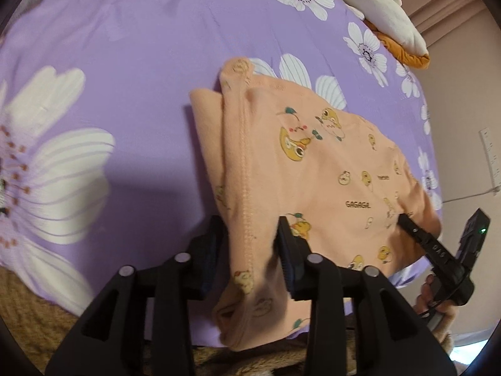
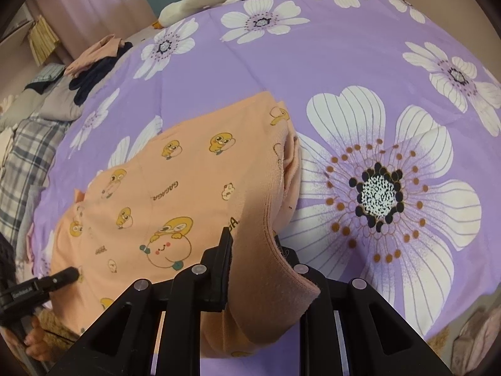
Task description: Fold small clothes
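Left gripper (image 1: pixel 250 244) clamped on peach garment (image 1: pixel 328 169) hem, right gripper (image 2: pixel 253 266) clamped on its opposite edge, garment partly lifted over purple floral bedsheet (image 1: pixel 125 62), clothes pile (image 2: pixel 94 62) well apart.

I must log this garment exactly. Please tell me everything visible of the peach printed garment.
The peach garment is soft knit cloth printed with yellow cartoon chicks and the word GAGAGA, with stitched hems. It lies partly folded on the purple floral bedcover. The left gripper and right gripper each pinch a near edge, lifting it.

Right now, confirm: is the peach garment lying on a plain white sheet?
No. The peach garment lies on a purple bedspread printed with white flowers.
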`<state>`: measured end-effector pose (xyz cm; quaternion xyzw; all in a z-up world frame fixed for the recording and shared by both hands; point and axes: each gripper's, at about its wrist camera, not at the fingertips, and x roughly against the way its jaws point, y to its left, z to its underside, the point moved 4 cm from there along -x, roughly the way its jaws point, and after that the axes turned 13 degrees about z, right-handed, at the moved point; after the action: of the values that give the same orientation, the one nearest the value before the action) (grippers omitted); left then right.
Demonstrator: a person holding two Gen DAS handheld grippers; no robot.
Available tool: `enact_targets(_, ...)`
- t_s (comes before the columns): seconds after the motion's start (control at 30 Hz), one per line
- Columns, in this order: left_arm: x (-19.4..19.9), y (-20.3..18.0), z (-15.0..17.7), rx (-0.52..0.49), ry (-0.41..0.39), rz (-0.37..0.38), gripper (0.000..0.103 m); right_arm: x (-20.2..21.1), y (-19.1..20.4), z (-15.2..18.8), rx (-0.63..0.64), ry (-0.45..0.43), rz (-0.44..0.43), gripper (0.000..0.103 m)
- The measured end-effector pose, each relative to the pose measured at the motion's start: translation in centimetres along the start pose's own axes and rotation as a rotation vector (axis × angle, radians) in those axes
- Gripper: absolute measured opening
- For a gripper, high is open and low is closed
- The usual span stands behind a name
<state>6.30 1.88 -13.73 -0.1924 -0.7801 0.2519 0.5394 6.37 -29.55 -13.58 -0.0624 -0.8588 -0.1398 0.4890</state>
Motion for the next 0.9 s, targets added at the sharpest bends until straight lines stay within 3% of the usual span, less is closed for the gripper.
enact_targets(0.2, 0.9, 0.9, 0.0, -0.012, -0.014, -0.048, 0.050, 0.6, 0.7, -0.2, 0.035, -0.027, 0.038, 0.021)
enact_targets(0.4, 1.8, 1.2, -0.3, -0.018, -0.021, -0.060, 0.050, 1.9, 1.6, -1.1, 0.080, -0.065, 0.062, 0.021)
enact_targets(0.9, 3.8, 2.0, -0.1, 0.014, -0.067, -0.054, 0.051, 5.8, 6.3, -3.0, 0.228, -0.192, 0.028, 0.021)
